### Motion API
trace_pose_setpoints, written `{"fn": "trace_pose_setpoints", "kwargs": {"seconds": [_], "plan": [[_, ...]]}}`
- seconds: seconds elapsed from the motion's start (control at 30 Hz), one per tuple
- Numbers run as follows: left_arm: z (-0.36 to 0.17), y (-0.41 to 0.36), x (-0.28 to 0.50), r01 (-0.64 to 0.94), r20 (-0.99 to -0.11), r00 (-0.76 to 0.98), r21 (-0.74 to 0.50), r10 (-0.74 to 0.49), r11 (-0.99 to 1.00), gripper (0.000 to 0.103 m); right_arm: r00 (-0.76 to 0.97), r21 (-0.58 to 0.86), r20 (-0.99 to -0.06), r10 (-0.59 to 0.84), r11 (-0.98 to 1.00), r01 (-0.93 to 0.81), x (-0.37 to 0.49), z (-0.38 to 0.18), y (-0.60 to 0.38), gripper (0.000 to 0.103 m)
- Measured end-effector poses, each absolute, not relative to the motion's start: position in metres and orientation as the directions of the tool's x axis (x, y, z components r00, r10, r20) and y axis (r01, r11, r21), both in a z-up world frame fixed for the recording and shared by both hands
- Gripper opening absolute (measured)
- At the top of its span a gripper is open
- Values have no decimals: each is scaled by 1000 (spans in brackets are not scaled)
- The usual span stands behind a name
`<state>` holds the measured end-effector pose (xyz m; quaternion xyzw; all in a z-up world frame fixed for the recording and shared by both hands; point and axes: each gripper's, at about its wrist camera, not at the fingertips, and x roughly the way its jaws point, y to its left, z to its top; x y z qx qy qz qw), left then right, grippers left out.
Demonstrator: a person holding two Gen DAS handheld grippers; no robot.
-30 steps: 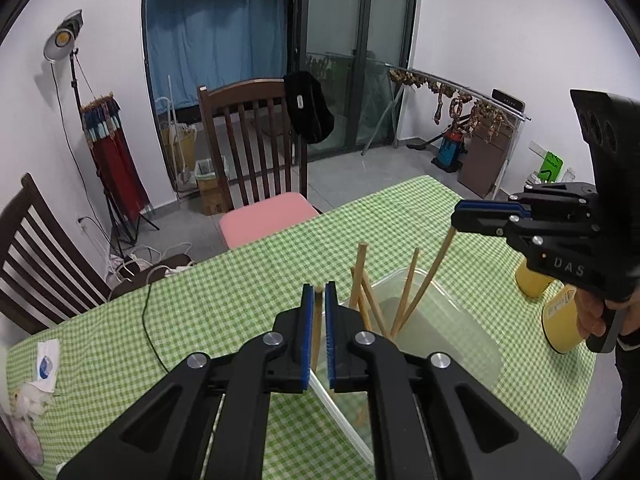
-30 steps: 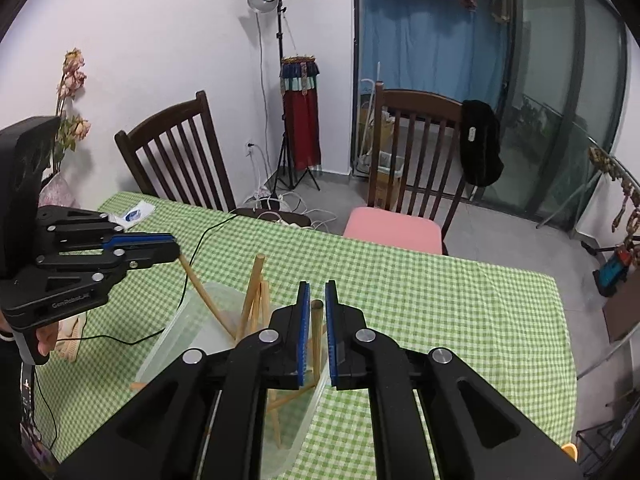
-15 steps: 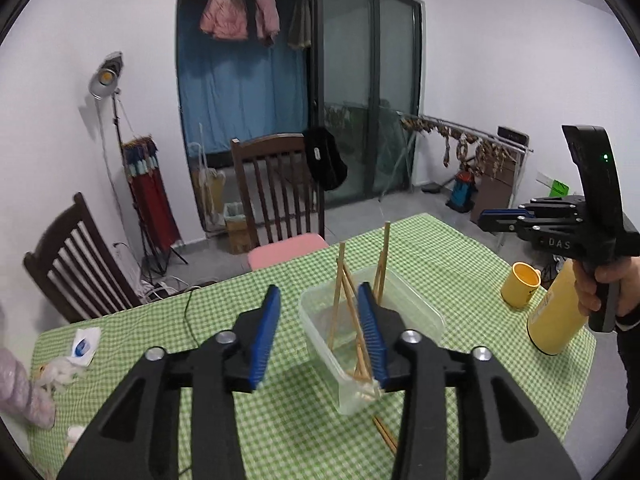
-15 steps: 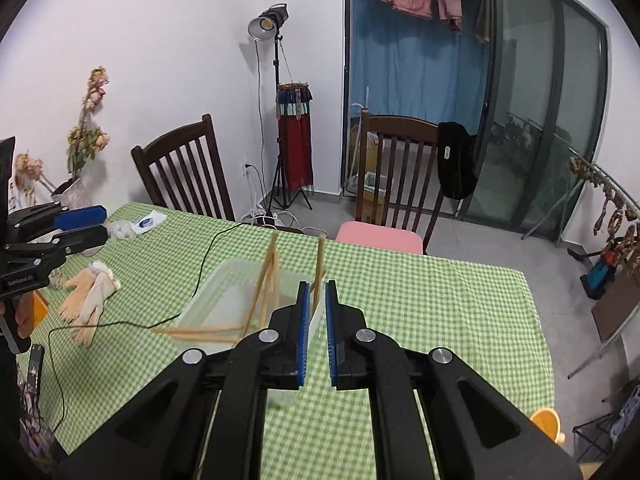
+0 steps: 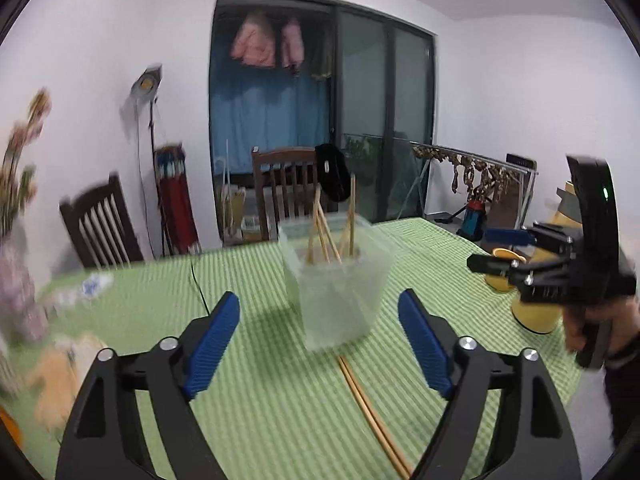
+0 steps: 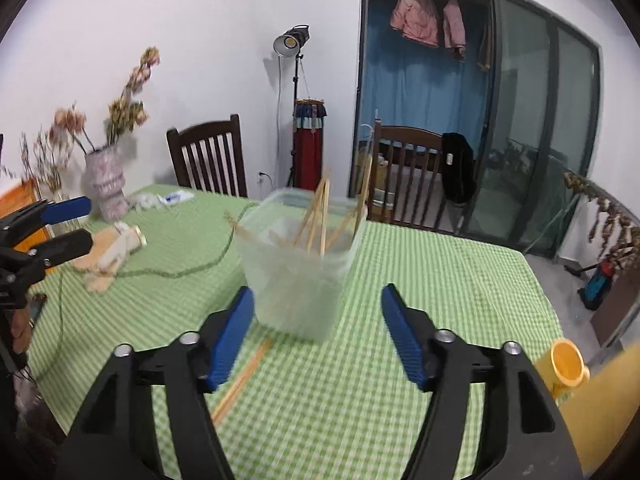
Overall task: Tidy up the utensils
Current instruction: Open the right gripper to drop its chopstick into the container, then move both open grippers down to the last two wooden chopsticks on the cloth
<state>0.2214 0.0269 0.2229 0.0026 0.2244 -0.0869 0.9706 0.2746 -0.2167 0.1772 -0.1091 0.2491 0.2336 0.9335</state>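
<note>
A clear plastic container (image 5: 336, 280) stands on the green checked table (image 5: 260, 400) with several wooden chopsticks (image 5: 320, 232) leaning upright inside it; it also shows in the right wrist view (image 6: 300, 268). One chopstick lies loose on the cloth (image 5: 368, 404), also seen in the right wrist view (image 6: 240, 380). My left gripper (image 5: 319, 340) is open and empty, short of the container. My right gripper (image 6: 318, 332) is open and empty, also short of it. Each gripper shows in the other's view: the right one (image 5: 496, 252), the left one (image 6: 68, 224).
Yellow cups (image 5: 536, 312) stand at the table's right edge, one also in the right wrist view (image 6: 566, 364). Beige gloves (image 6: 112, 256), a black cable (image 6: 168, 268) and a flower vase (image 6: 106, 188) are on the left. Wooden chairs (image 6: 212, 160) stand behind the table.
Both grippers let go of their chopsticks, opened wide and pulled back and away from the container. The chopsticks now rest in the container.
</note>
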Motion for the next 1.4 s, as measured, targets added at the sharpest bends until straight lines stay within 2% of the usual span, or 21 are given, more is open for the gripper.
{"fn": "trace_pose_setpoints", "kwargs": {"seconds": [0.17, 0.27, 0.33, 0.4, 0.57, 0.7, 1.17, 1.4], "plan": [[168, 24, 190, 114, -509, 850, -80, -138, 990, 89, 778, -111, -523, 346, 878, -466, 228, 132, -209, 75], [131, 27, 169, 89, -556, 822, -90, -124, 992, 92, 775, -127, -534, 339, 874, -470, 205, 108, -205, 76], [106, 28, 160, 49, -593, 802, -56, -72, 997, 92, 774, -139, -542, 327, 874, -466, 185, 87, -202, 76], [86, 33, 148, 23, -615, 787, -45, -45, 999, 92, 757, -105, -564, 330, 880, -462, 172, 69, -202, 76], [48, 48, 127, -27, -681, 730, -119, -62, 993, 92, 725, -111, -615, 310, 876, -469, 137, 27, -196, 76], [36, 55, 122, -41, -688, 724, -116, -50, 992, 92, 680, -100, -666, 307, 867, -489, 128, 7, -192, 76], [39, 60, 152, -29, -696, 715, -121, -64, 992, 92, 675, -57, -686, 272, 905, -422, 160, 4, -175, 76], [39, 56, 173, -2, -697, 714, -98, -68, 995, 92, 677, -107, -704, 217, 909, -403, 186, 6, -156, 76]]}}
